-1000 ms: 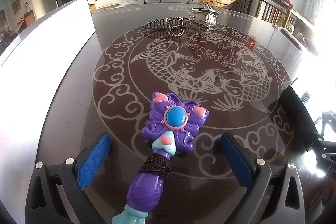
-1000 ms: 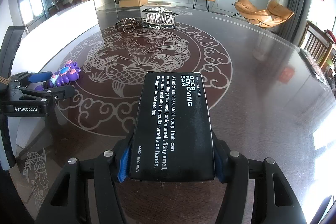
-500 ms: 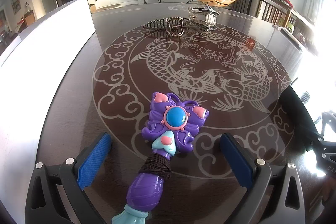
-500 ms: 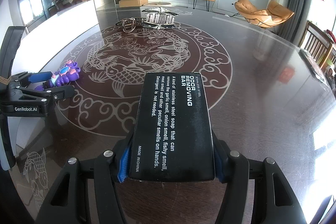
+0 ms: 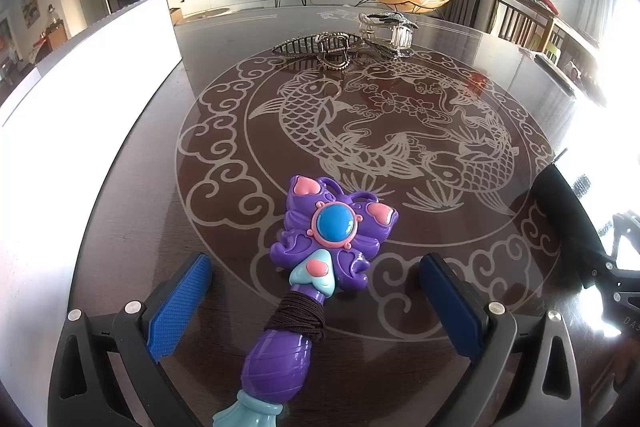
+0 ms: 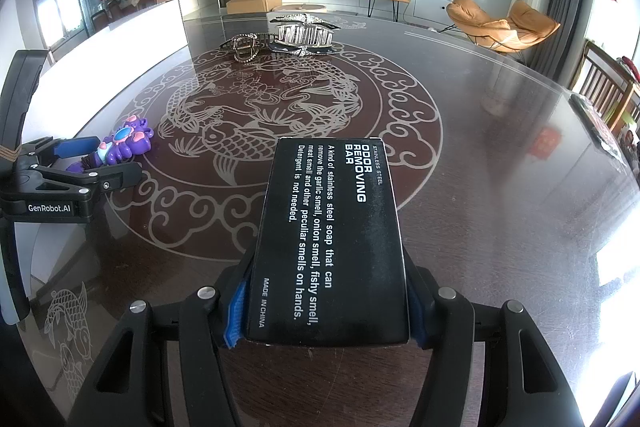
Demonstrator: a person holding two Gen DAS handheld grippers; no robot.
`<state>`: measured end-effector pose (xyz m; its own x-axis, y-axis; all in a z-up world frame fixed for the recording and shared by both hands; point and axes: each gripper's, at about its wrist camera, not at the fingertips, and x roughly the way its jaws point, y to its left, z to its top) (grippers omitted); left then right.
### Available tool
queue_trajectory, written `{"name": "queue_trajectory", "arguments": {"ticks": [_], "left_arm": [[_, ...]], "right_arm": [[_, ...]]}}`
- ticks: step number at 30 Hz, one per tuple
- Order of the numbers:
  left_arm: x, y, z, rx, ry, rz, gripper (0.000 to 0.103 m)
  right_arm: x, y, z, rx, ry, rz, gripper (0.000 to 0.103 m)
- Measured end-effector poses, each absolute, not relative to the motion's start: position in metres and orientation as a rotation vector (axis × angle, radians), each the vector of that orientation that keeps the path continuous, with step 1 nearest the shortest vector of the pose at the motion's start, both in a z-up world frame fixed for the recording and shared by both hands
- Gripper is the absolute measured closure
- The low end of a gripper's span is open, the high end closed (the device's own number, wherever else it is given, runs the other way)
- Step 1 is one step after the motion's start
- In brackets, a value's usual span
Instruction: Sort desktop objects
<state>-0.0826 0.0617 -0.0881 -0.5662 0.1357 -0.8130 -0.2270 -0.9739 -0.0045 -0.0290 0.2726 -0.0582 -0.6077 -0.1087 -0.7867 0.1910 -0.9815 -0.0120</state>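
Toy wand (image 5: 320, 267), purple with a blue button and pink hearts, flat on the dark table (image 5: 132, 227), handle pointing back between the fingers of the left gripper (image 5: 316, 291). Wide open, that gripper, blue pads (image 5: 180, 303) well clear of the wand on both sides, nothing held, nothing touched. Looks like the pick-up step for the toy. Best done by coming down square over the handle, just behind the dark cord (image 5: 298, 319) wound round the neck, and closing on the smooth barrel rather than the bumpy butterfly head; likely a slippery rounded plastic, so a centred, level squeeze needed, or a roll sideways on the glossy top. Worth keeping the lower edges of the pads off the table while closing. Over on the right, a different story: right gripper (image 6: 326, 307) clamped firmly on a black box (image 6: 332, 227) of stainless steel soap, both pads pressed against its long sides near the back end, most of the box sticking out forward above the table. Seen from that side too, the left gripper (image 6: 96, 159) straddling the wand (image 6: 124, 143) near the left edge. Far across, two hair clips (image 5: 340, 45) lying close together, untouched.
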Motion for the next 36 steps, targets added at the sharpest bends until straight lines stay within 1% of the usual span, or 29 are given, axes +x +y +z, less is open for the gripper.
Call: {"name": "queue_trajectory", "arguments": {"ticks": [15,18,24,36], "left_arm": [[-0.0821,0.0621,-0.0892,-1.340,0.148,2.608,0.000],[-0.0817,0.0621,-0.0895,-1.340,0.148,2.608,0.000],[-0.0819,0.0624,-0.0900,-1.340,0.148,2.608,0.000],[-0.0816,0.0621,-0.0896,-1.340,0.148,2.608,0.000]], "right_arm": [[-0.0291,0.2723,-0.0584,1.297,0.141,-2.673,0.042],[-0.0292,0.2734,-0.0591,1.306,0.141,-2.682,0.038],[-0.0309,0.2758,-0.0588,1.316,0.137,-2.694,0.034],[-0.0303,0.2765,-0.0584,1.316,0.133,-2.696,0.034]]}}
